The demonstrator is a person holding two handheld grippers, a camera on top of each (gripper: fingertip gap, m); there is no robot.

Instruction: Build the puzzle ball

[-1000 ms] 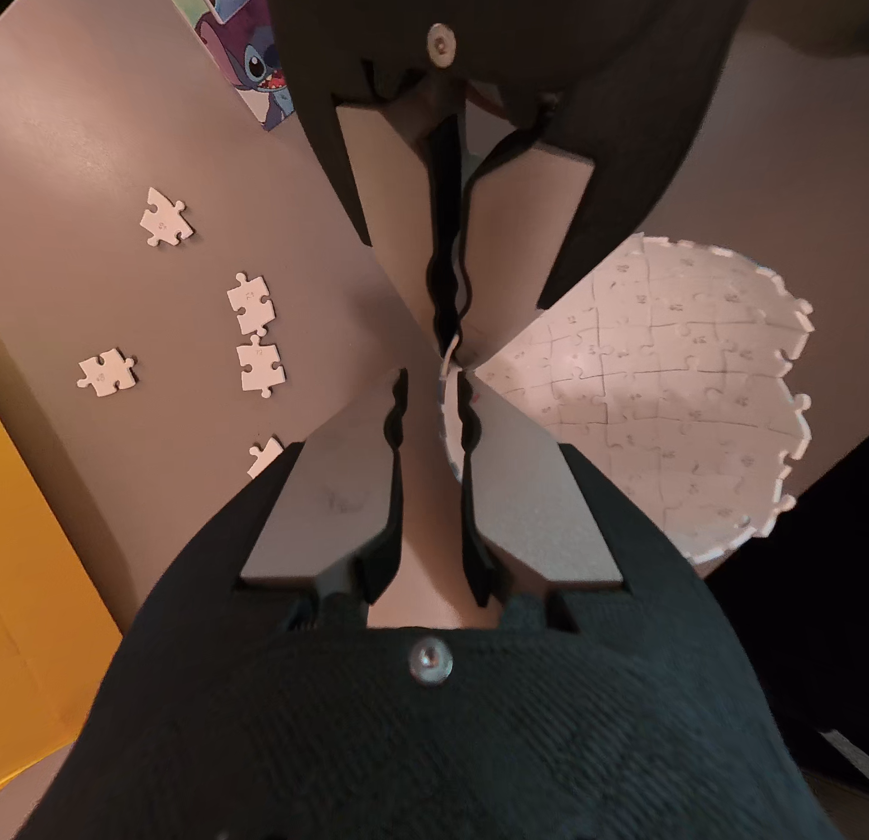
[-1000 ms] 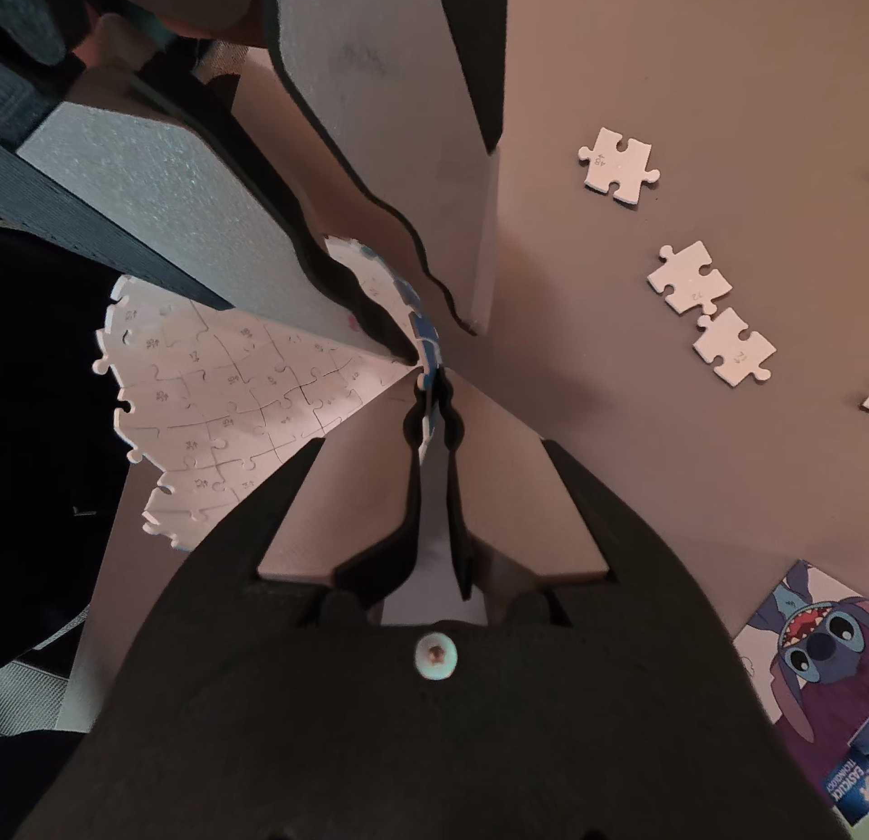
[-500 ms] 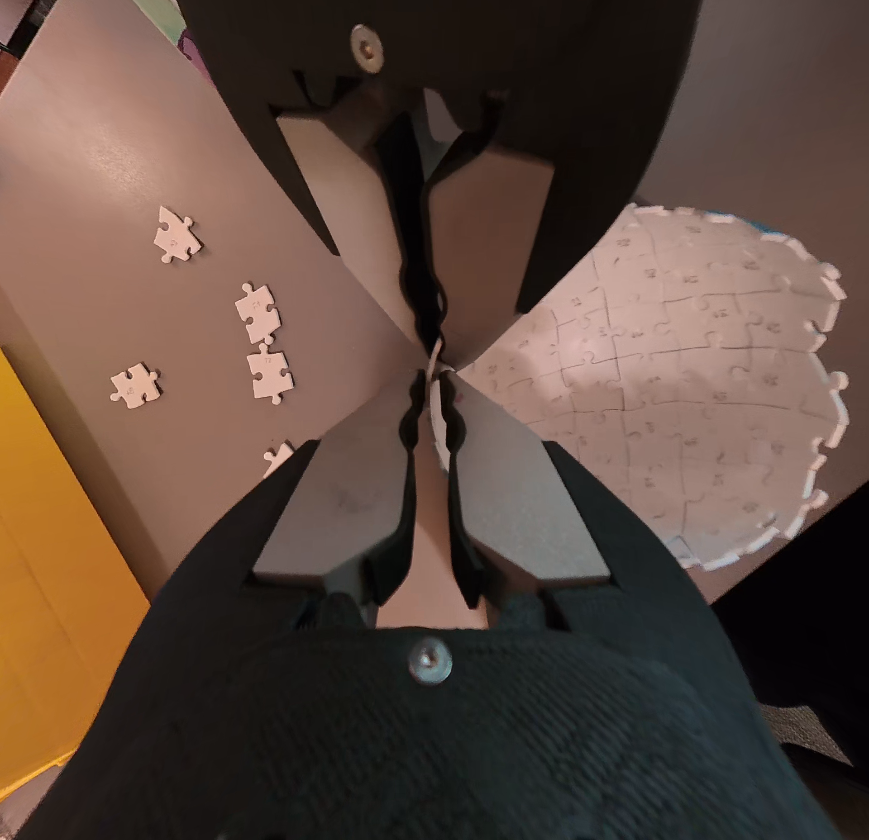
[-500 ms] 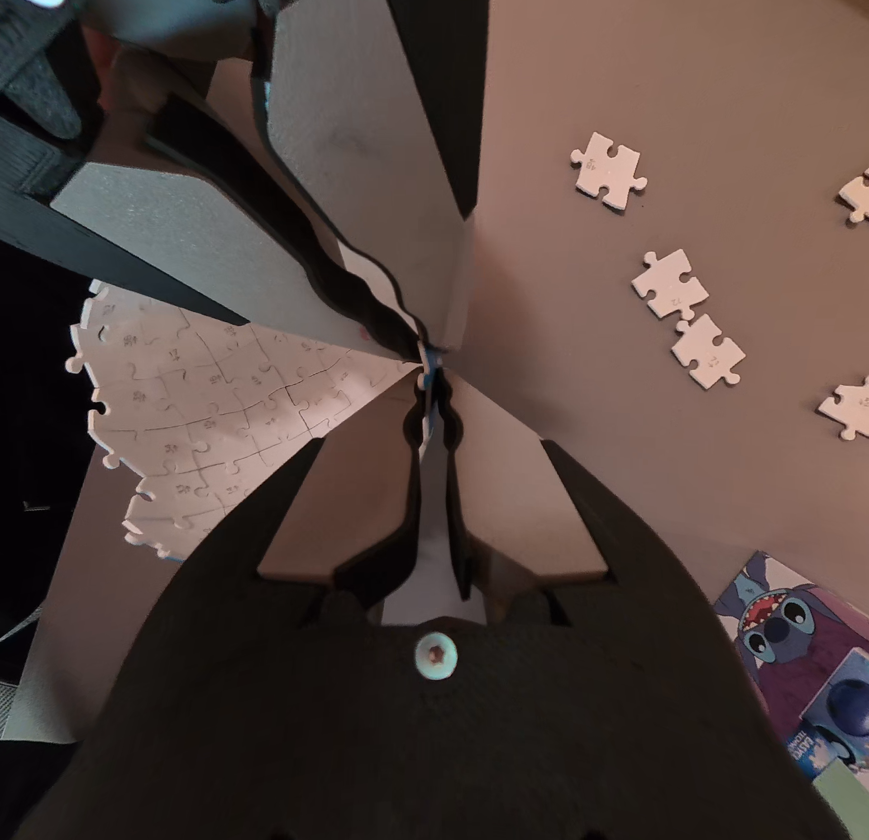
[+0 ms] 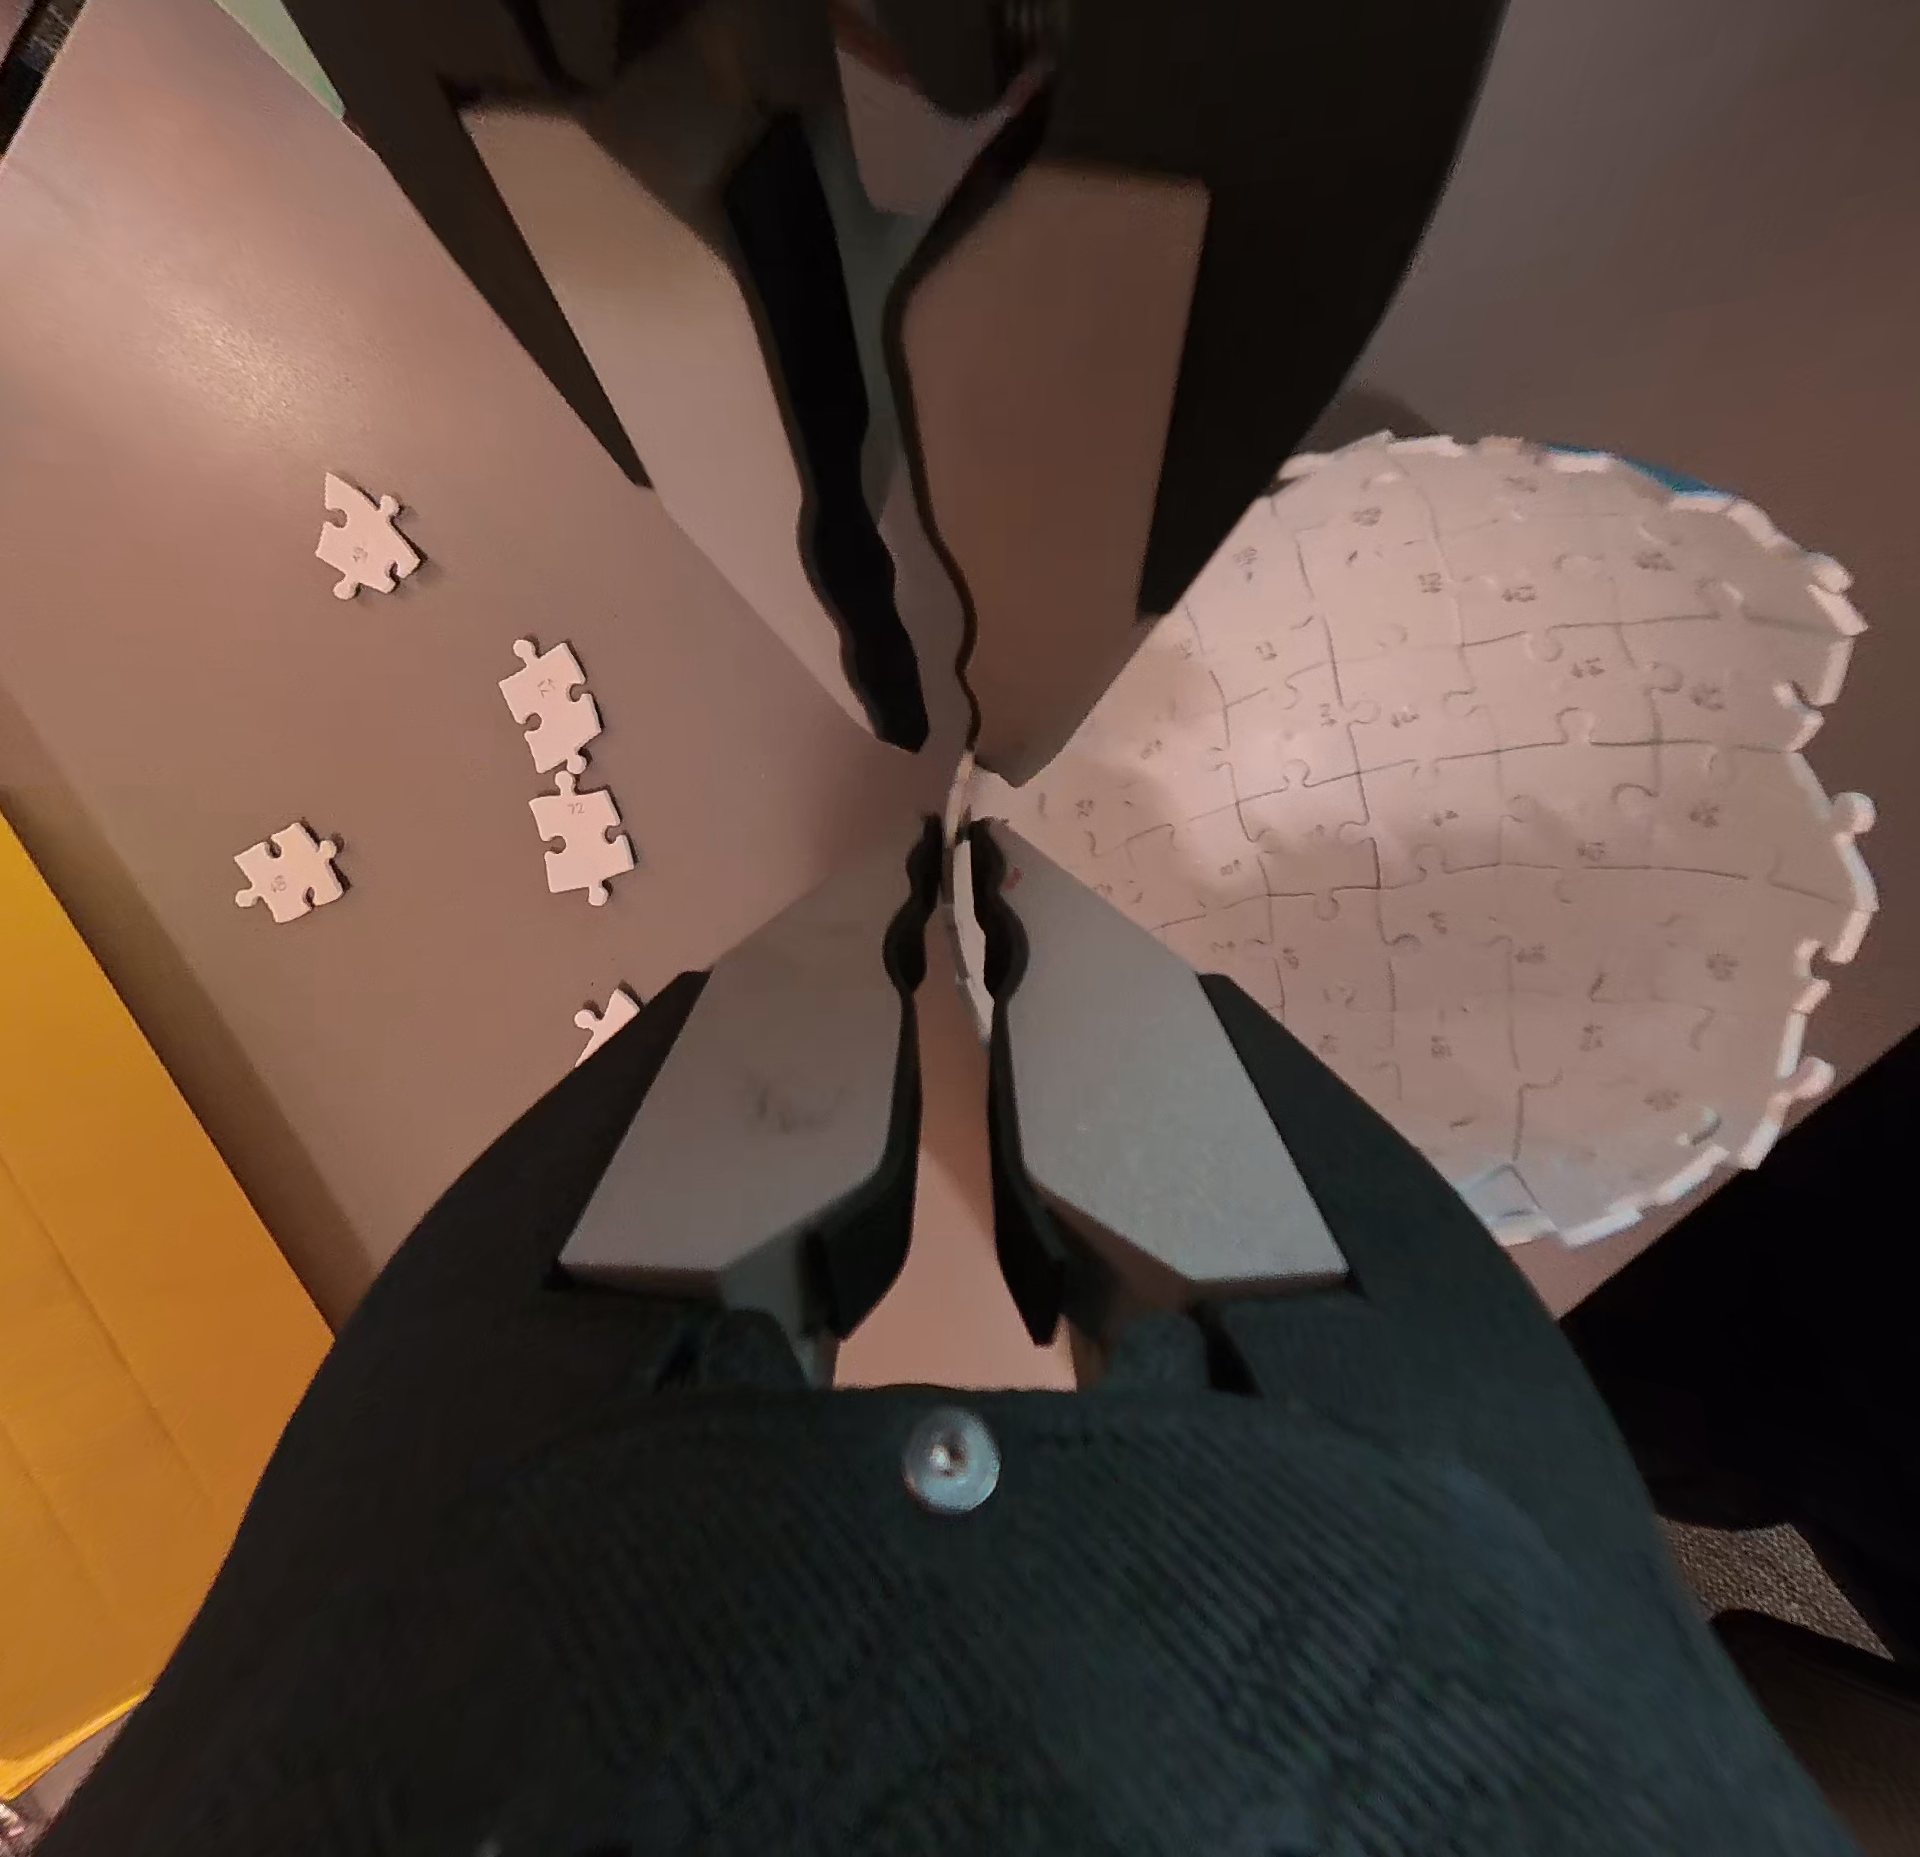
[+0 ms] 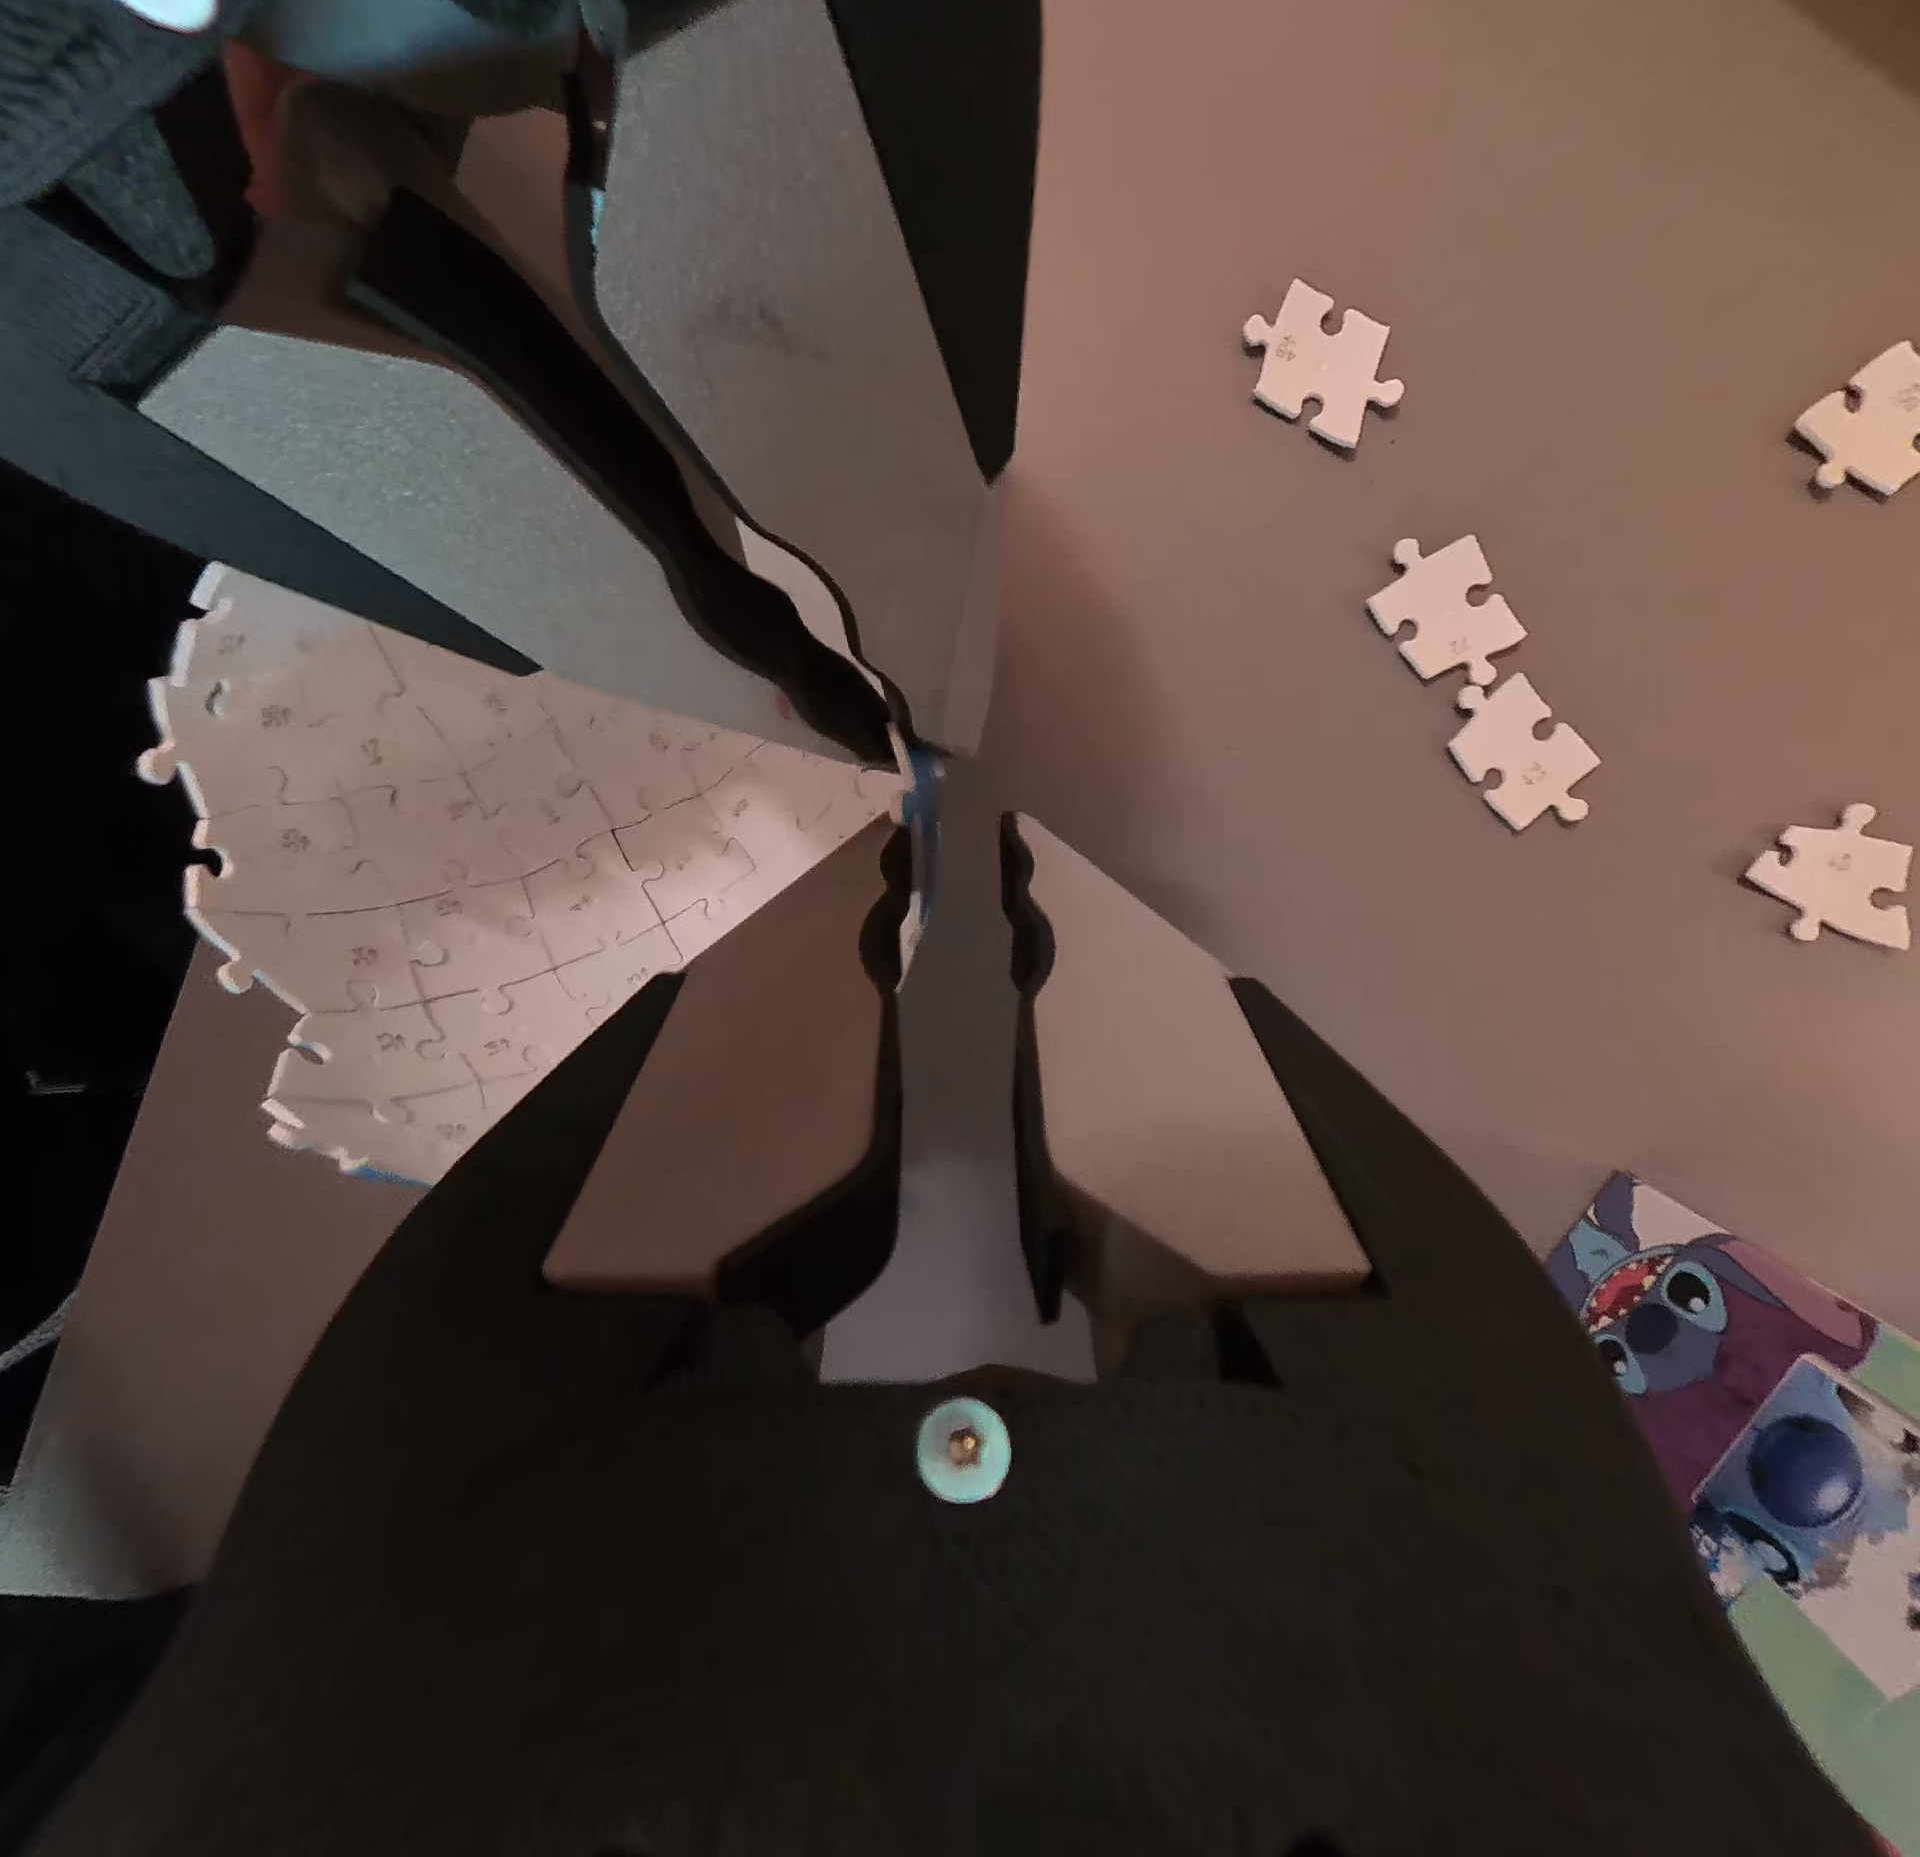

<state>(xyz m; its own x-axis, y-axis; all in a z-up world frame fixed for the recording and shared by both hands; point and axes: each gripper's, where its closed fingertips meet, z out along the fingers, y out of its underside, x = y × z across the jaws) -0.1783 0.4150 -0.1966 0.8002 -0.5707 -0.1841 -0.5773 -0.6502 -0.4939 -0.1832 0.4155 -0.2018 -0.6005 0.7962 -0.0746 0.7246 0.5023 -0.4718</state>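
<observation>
Two grippers nose to nose over the brown table [image 5: 208,373]! The left gripper [image 5: 954,851] has its jaws pinched nearly together on the rim of the half-built puzzle ball [image 5: 1507,820], a white bowl of joined pieces with its hollow inside facing the camera, spreading toward three o'clock in the left wrist view. Opposite, coming in from twelve o'clock, the right gripper [image 5: 940,737] meets it tip to tip at the same stretch of rim. In the right wrist view the right gripper [image 6: 951,836] shows a narrow gap between its jaws; the blue-edged rim runs against the left-hand finger only, so the jaws are parted and not clamping. The puzzle ball [image 6: 436,872] there fans toward nine o'clock, and the left gripper [image 6: 904,737] bites its edge from eleven o'clock. Loose pieces [image 6: 1475,685] lie white side up on the table around two and three o'clock, well apart from the ball. A cartoon picture card [image 6: 1714,1392] sits at four o'clock.
</observation>
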